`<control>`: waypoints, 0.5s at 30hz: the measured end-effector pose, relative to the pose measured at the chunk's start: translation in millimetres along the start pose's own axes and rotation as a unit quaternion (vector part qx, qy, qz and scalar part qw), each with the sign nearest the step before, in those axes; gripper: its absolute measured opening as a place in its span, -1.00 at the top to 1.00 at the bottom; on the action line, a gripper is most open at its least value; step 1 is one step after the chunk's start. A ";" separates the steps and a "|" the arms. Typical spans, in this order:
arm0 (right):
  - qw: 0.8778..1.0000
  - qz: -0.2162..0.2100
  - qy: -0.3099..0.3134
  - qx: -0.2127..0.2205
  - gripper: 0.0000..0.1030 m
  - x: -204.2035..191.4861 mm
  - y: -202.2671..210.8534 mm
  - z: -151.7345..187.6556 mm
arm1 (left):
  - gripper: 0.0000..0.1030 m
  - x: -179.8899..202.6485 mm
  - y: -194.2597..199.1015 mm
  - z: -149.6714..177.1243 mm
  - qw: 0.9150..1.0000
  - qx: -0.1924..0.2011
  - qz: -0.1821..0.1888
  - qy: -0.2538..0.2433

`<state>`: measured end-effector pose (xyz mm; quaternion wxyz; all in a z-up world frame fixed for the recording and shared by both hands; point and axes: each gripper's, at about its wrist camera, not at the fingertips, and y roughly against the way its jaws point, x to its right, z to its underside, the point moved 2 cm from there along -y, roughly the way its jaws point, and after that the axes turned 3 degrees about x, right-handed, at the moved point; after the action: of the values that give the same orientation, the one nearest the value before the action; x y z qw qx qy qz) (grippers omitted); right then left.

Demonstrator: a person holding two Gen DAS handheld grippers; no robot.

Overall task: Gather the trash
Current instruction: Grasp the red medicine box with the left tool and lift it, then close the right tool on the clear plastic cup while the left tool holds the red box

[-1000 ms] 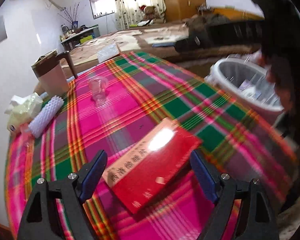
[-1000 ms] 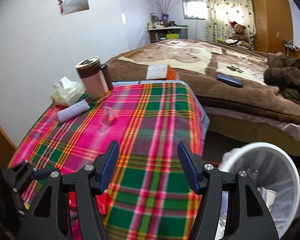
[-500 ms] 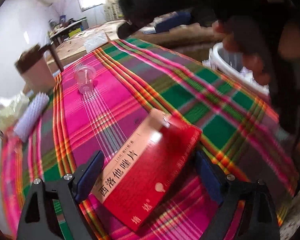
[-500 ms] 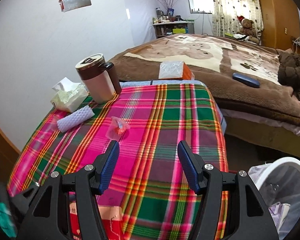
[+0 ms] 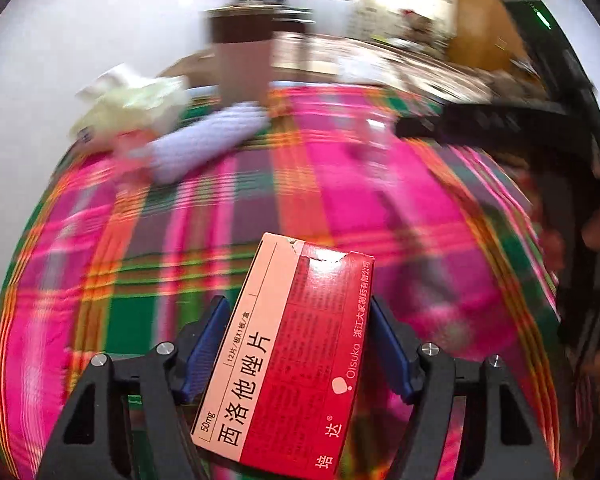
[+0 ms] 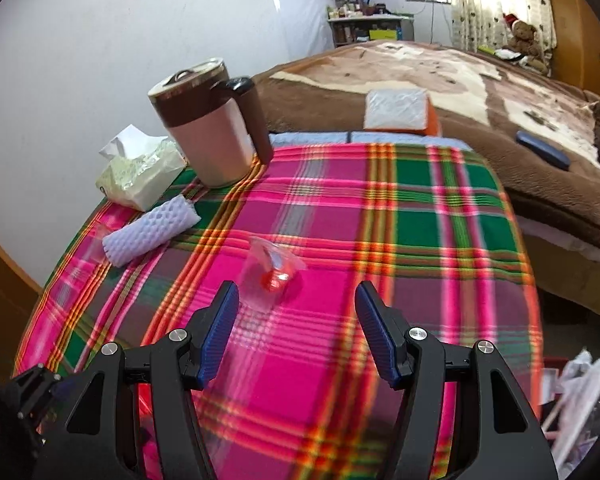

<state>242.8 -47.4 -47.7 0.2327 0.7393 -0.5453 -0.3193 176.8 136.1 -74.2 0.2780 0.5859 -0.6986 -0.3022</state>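
Observation:
A red and pink medicine box (image 5: pixel 296 356) stands tilted between the blue pads of my left gripper (image 5: pixel 298 308). Its jaws are closing and both pads touch the box's sides. The box stays sharp while the plaid table (image 5: pixel 204 248) behind it is blurred. My right gripper (image 6: pixel 296 296) hangs open above the table, nothing between its fingers. A clear plastic cup (image 6: pixel 270 276) with something red in it lies just beyond its left fingertip. A white foam net sleeve (image 6: pixel 150 230) lies at the table's left.
A brown and pink lidded mug (image 6: pixel 210 124) and a tissue pack (image 6: pixel 140 172) stand at the table's far left corner. A bed (image 6: pixel 480 80) runs behind the table. A bin liner (image 6: pixel 580 384) shows at the lower right edge. The right hand's dark tool (image 5: pixel 540 120) crosses the left view.
The left jaws narrowed onto the red box, which now stands tilted between the pads, and the view rolled. The right gripper moved forward over the table toward the cup; the bin slid mostly out of sight.

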 end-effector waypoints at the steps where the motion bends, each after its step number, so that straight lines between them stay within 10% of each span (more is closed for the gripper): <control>1: 1.000 -0.002 -0.001 -0.003 -0.20 -2.0 -4.3 -0.9 | -0.39 -7.6 -0.6 -0.3 1.000 0.001 -0.010 0.017; 15: 1.000 0.006 -0.016 -0.025 -0.11 -8.8 -33.7 -8.0 | -0.39 -54.3 -12.8 -11.7 0.991 0.017 -0.054 0.120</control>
<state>269.0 -29.0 -63.6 0.2441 0.7251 -0.5450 -0.3431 202.5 186.9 -77.8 0.3335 0.6593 -0.6325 -0.2324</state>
